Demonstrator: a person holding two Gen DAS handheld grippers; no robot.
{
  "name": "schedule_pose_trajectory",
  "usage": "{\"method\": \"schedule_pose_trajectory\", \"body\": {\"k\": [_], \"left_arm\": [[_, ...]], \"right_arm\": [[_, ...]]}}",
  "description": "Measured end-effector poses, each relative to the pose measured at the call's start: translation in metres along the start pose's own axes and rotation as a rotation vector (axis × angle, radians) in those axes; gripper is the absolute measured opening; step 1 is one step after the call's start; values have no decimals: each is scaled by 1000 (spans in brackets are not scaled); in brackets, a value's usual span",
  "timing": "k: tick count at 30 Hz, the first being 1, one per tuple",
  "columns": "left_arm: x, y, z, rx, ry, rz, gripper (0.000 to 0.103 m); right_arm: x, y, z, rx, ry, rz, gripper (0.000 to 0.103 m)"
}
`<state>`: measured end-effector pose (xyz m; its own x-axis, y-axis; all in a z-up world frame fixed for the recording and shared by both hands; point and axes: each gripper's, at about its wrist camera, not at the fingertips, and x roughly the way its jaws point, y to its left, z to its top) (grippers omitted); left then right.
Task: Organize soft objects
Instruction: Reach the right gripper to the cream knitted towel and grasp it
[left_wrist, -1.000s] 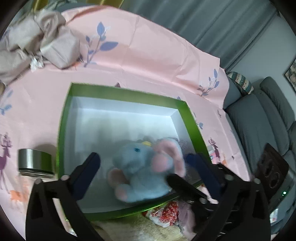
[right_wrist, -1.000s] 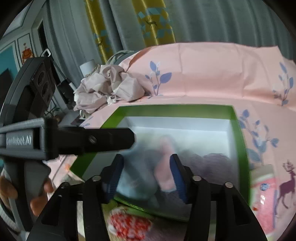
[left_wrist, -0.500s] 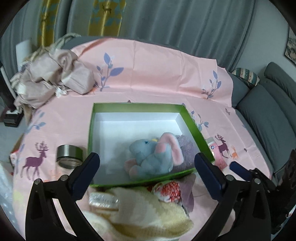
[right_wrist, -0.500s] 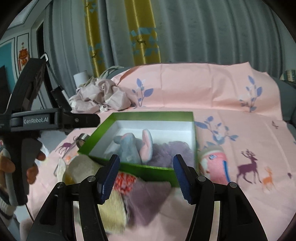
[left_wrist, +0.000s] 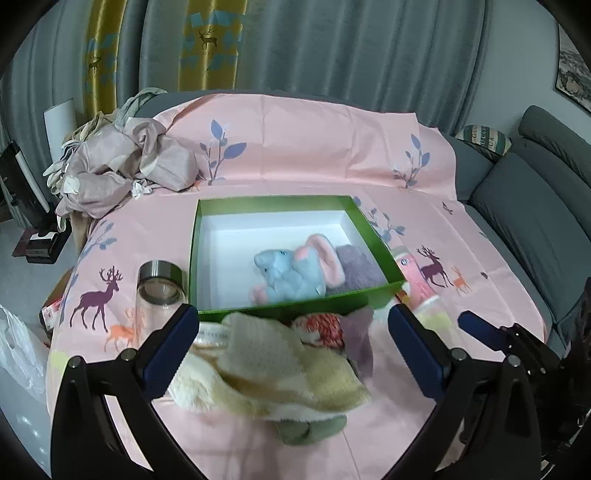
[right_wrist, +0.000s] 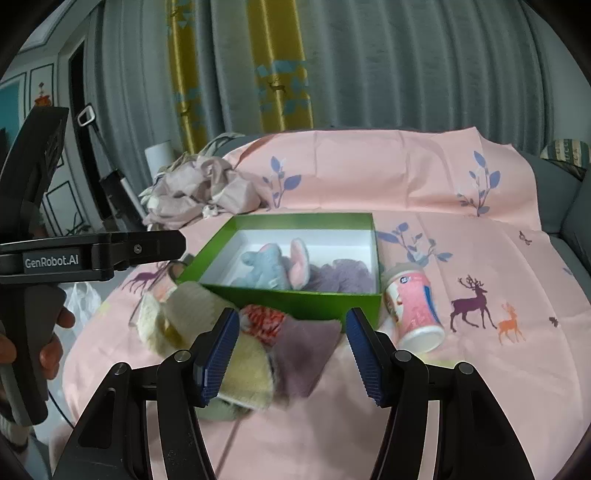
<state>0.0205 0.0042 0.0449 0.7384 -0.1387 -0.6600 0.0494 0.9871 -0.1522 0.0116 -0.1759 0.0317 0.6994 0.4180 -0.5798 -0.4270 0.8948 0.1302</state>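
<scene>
Pink deer-print cloth (left_wrist: 314, 147) covers the table, green box (left_wrist: 295, 306) already holding a plush elephant (left_wrist: 291, 273). Before it lies a light, floppy cream knit (left_wrist: 273, 369); I'd pinch a bunched fold. My left tongs (left_wrist: 291, 350) and right tongs (right_wrist: 291, 354) both gape, empty.

Green box (left_wrist: 295, 306) on pink deer-print cloth (left_wrist: 306, 147), blue elephant plush (left_wrist: 291, 273) and purple fluffy thing (left_wrist: 358, 267) inside. Cream knit (left_wrist: 273, 369) heaped near. Glass jar (left_wrist: 160, 288) left. Left gripper (left_wrist: 291, 350) wide open, empty.
</scene>
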Motion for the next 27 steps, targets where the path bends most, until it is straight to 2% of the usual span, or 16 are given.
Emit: {"method": "schedule_pose_trajectory", "body": {"k": [13,18,23,27], "left_arm": [[-11,2,-30,-35,32,-8,102],[-8,20,-41,-102,58,-62,102],[1,54,-49,-209,96,-72,102],[4,81,-55,-306,105,-162,102]], "right_arm": [[-3,16,-18,10,34,48,61],[0,21,-22,5,48,56,61],[6,27,-30,-11,73,69,61],[12,32,-34,-26,94,75,61]]}}
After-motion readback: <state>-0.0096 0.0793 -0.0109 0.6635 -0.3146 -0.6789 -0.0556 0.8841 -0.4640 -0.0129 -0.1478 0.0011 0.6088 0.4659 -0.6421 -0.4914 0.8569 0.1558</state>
